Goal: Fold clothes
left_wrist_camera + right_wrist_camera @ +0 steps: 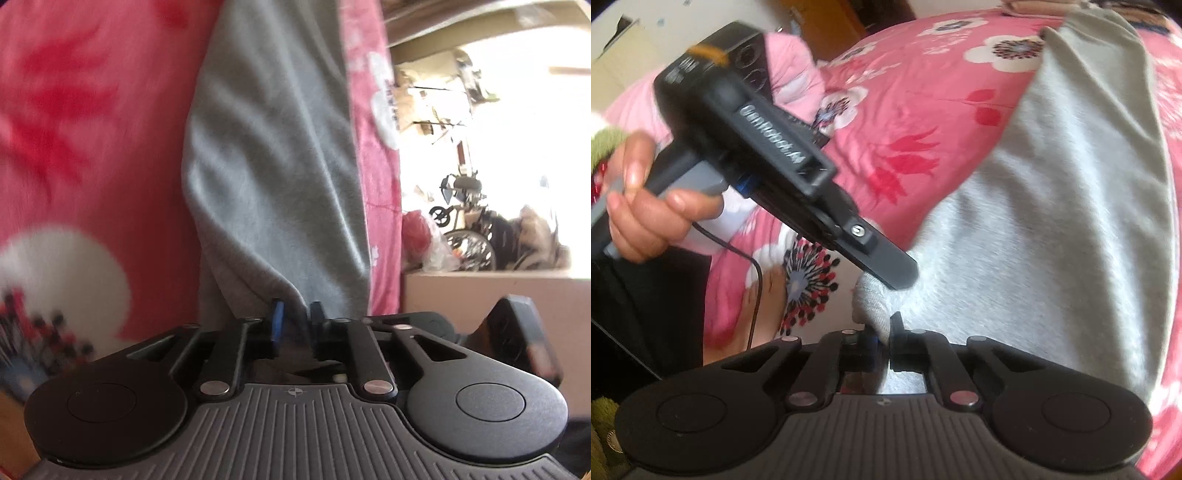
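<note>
A grey garment lies stretched over a pink flowered bedspread. Its folds run down to a point between the fingers of my left gripper, whose jaws stand slightly apart, pinching a bunched fold of the cloth. The right wrist view shows the same garment spread to the right, with the left gripper tilted down onto its near corner and a hand on its handle. Just below, my right gripper is shut on that corner's edge.
The bedspread covers the whole bed. Its right edge drops off beside a low pale ledge, with a red bag and wheeled frames beyond. A thin black cable hangs from the left gripper.
</note>
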{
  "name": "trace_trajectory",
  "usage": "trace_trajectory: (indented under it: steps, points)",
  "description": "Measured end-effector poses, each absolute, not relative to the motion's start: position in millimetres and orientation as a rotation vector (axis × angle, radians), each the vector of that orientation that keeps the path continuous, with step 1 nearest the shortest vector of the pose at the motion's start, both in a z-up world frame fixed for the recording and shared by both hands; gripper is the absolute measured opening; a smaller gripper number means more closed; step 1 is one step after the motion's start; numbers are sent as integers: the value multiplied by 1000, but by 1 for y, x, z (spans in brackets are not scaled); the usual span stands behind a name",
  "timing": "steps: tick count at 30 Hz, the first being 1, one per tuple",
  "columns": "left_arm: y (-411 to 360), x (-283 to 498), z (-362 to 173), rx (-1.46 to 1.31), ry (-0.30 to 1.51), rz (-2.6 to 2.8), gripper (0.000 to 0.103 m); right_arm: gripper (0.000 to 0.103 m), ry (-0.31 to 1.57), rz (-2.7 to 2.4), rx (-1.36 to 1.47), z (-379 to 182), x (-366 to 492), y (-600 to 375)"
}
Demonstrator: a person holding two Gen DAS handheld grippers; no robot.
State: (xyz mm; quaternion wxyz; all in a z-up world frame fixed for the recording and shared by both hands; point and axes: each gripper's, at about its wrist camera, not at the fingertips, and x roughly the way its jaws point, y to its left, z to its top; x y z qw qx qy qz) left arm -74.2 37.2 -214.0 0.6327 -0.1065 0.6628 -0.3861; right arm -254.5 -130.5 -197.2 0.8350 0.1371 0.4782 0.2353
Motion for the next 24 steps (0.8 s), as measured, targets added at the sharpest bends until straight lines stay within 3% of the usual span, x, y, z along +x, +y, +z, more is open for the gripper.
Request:
trace_trajectory:
  steps: [3, 5, 10, 15, 17, 24]
  points:
    - [38, -79, -201, -105, 1391, -936, 22, 4, 999, 466, 344, -196, -257, -142]
    - [40, -81, -197, 0, 1323, -957, 32, 4, 982, 441, 389, -193, -259, -152]
    - [39, -98, -211, 290, 1246, -993, 38, 4, 910, 375, 519, -189, -269, -179]
    - [40, -85, -227, 161, 1373, -935, 42, 4, 856, 343, 591, -189, -273, -193]
    - [36, -79, -228, 89, 1389, -919, 48, 4, 843, 337, 600, -189, -274, -194]
    - [-2, -85, -241, 295, 1266, -896, 49, 4, 749, 352, 608, -178, -280, -199]
